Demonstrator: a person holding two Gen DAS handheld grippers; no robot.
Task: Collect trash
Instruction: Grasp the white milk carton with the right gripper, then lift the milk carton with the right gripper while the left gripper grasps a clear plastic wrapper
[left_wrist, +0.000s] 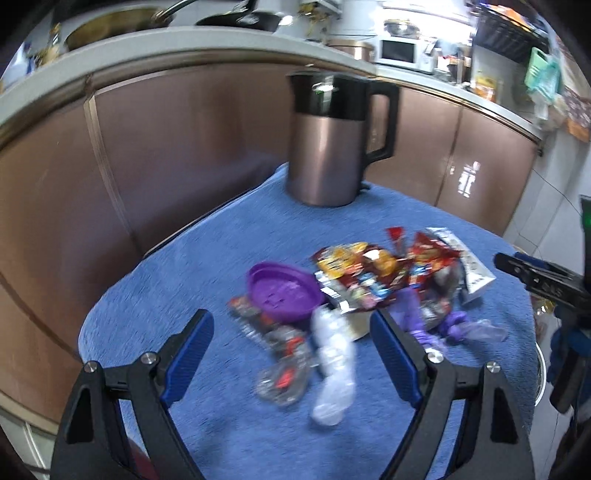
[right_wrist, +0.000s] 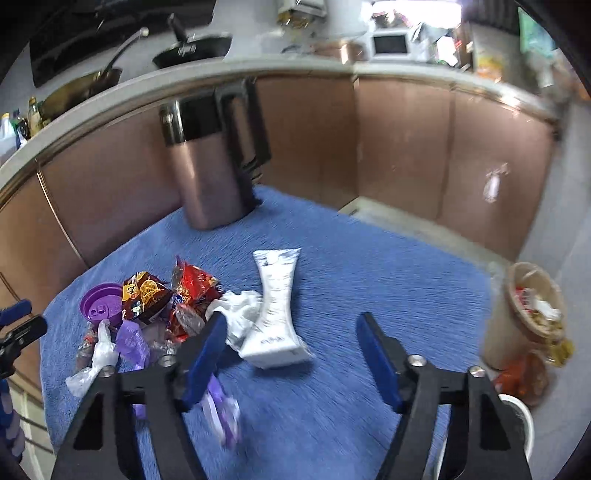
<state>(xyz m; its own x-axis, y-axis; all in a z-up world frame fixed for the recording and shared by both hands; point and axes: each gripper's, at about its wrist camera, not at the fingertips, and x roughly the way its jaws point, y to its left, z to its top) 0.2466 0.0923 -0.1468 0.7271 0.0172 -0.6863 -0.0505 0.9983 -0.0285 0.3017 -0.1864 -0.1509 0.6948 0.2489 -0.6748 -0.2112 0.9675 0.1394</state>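
On blue towel-covered counter (left_wrist: 207, 266): litter heap, mid to right side. Left claw (left_wrist: 291, 350) spread wide, holding nothing, hovering above clear crumpled plastic (left_wrist: 332, 373) and a blurred see-through wrapper with red print (left_wrist: 280, 354), both between the blue pads (left_wrist: 188, 358). Purple lid (left_wrist: 282, 293) lying flat just beyond, touching the snack wrappers (left_wrist: 373, 277), red, yellow and brown, piled overlapping. Purple plastic scraps (left_wrist: 454, 325) at near right edge of heap. White tube (left_wrist: 472, 273) at far right of heap, partly under wrappers from this view. Right claw tip (left_wrist: 532, 277) poking in from right edge of left view.

From right wrist: right claw (right_wrist: 291, 354) also spread wide, empty, hovering low over the towel. White tube (right_wrist: 277, 306) lying flat between the two fingers, nearer the left finger (right_wrist: 203, 358), flat cap end toward camera. Crumpled white tissue (right_wrist: 236, 310) touching tube's left side. Snack wrappers (right_wrist: 177, 295) and purple lid (right_wrist: 101, 304) further left; purple scrap (right_wrist: 225, 417) blurred under left finger. Left claw tip (right_wrist: 18, 328) at left edge.

Copper-coloured kettle (left_wrist: 328, 136) with black top and handle upright at far side of counter, well apart from heap. Brown bin (right_wrist: 524, 317) beside counter's right edge, already filled with rubbish. Brown cabinets (left_wrist: 166, 147) behind. Heavy motion blur in both views.
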